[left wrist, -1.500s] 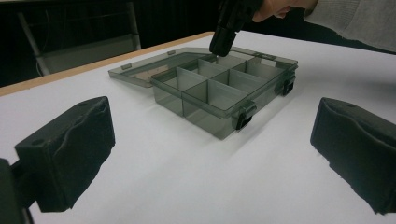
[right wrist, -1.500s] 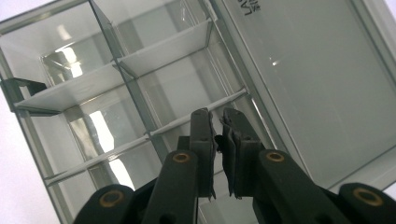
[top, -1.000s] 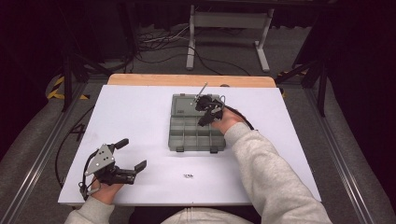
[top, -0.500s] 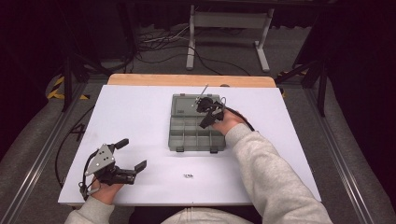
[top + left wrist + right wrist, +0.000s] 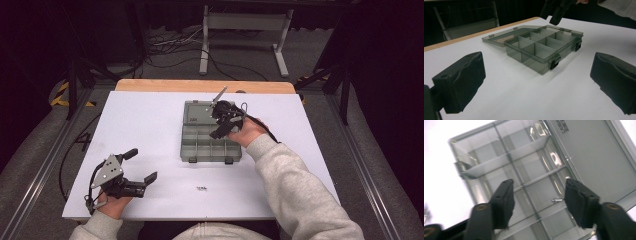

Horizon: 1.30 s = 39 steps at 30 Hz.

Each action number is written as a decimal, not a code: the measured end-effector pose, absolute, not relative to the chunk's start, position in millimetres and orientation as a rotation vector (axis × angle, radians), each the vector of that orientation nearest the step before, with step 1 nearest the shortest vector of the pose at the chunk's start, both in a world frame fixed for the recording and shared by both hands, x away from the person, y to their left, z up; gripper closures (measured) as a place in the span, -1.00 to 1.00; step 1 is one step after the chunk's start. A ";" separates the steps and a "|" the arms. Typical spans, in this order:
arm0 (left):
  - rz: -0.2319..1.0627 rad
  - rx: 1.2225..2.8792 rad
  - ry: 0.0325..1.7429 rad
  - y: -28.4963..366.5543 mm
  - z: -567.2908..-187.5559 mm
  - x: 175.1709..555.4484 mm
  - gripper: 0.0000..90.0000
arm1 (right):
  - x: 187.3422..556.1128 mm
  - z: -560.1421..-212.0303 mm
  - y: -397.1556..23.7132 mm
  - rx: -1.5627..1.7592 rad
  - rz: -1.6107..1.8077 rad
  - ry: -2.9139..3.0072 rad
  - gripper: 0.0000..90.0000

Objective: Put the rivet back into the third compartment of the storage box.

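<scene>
lying in open compartment box [image 5: 506,167]: one small screw [image 5: 557,200], other compartments bare.

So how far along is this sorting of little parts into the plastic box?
Done: the compartment box lies open on the table, and one small screw rests in a compartment. In hand: the right gripper hangs over that compartment, its jaws just opened with nothing between them. Left: a few small parts lie on the table near the front edge; the left gripper waits open.
</scene>
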<state>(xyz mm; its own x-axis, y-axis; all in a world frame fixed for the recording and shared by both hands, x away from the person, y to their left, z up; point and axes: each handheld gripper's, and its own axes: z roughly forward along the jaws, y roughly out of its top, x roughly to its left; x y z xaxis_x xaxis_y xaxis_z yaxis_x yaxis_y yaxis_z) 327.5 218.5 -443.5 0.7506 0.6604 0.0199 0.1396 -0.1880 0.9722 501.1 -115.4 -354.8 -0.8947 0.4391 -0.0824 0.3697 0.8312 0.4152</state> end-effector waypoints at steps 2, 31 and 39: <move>0.530 1.723 0.636 218.3 -443.6 327.6 -0.99 | 493.7 -349.7 -113.9 0.620 0.598 2.839 -0.24; 0.531 1.727 0.634 217.9 -443.5 327.5 -0.99 | 401.2 -328.3 -92.2 0.275 0.648 2.847 -0.59; 0.529 1.729 0.634 218.3 -443.5 327.4 -0.99 | 387.4 -349.0 -86.0 0.226 0.620 2.895 -0.56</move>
<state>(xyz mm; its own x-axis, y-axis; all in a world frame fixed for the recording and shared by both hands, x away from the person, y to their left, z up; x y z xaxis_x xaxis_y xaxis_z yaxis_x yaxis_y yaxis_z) 327.4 218.3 -443.5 0.7513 0.6596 0.0224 0.1398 -0.1922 0.9714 387.4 -86.0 -349.0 -0.9737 0.1831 -0.1356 0.1115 0.9019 0.4173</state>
